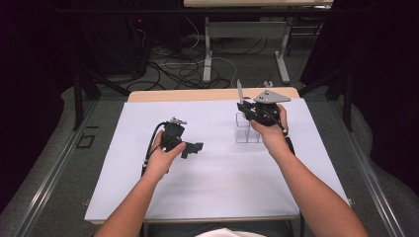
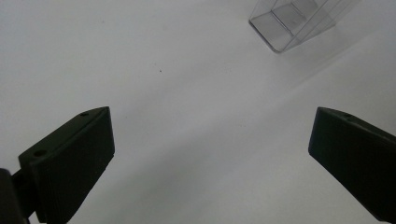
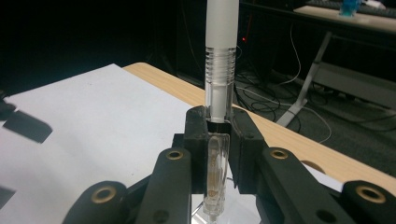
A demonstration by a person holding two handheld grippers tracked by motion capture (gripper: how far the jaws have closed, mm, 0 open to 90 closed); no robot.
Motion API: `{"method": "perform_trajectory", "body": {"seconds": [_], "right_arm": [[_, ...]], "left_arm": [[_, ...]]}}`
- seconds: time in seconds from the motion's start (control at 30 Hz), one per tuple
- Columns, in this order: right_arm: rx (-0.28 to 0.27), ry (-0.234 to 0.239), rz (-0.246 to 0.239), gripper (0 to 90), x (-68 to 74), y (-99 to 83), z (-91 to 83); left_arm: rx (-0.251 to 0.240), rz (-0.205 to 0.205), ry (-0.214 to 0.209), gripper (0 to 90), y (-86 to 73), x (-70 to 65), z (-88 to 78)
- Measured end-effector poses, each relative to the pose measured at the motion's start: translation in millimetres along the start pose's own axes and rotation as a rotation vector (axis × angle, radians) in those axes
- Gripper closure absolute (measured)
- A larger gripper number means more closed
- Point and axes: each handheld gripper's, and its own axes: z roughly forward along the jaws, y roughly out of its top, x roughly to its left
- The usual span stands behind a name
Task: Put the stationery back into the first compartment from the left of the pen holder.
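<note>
- A clear pen (image 3: 219, 93) is being pinched upright by the right gripper (image 3: 218, 135) above a clear plastic holder (image 1: 247, 129).
- The left gripper (image 2: 210, 154) is being held spread over the white table (image 1: 207, 182).

White sheet (image 1: 207, 173) covers most of the light wooden table (image 1: 197, 95); bare wood strip along far edge. Beyond it: grey floor with tangle of black and white cables (image 1: 183, 69), white legs of a second table (image 1: 207, 49) (top just visible at upper edge). Surroundings dark
</note>
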Motion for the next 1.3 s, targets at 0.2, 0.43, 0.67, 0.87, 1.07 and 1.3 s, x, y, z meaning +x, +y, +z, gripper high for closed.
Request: {"method": "perform_trajectory", "body": {"seconds": [0.2,0.43,0.67,0.87,1.07,1.3], "right_arm": [[0.034,-0.028,0.078,79.1,-11.3,-9.8,15.7],[0.095,-0.05,0.123,79.1,-18.7,-22.0,29.4],[0.176,-0.037,0.139,78.9,-11.2,-33.1,33.2],[0.198,-0.046,0.14,69.8,-14.5,-38.5,28.3],[0.153,-0.036,0.099,54.0,-15.1,-30.3,13.3],[0.148,-0.036,0.15,28.5,-17.0,-29.1,-11.0]], "left_arm": [[0.005,0.003,-0.003,0.3,-0.6,-0.4,1.6],[0.003,-0.005,-0.005,0.3,-0.9,-0.3,1.6],[-0.002,0.003,-0.004,0.3,-0.9,1.4,0.6],[0.0,-0.009,-0.002,0.3,-1.3,1.9,0.0],[-0.009,-0.024,-0.002,0.3,-1.5,4.2,-1.0],[-0.008,-0.027,0.002,0.3,-2.2,10.6,-3.0]]}}
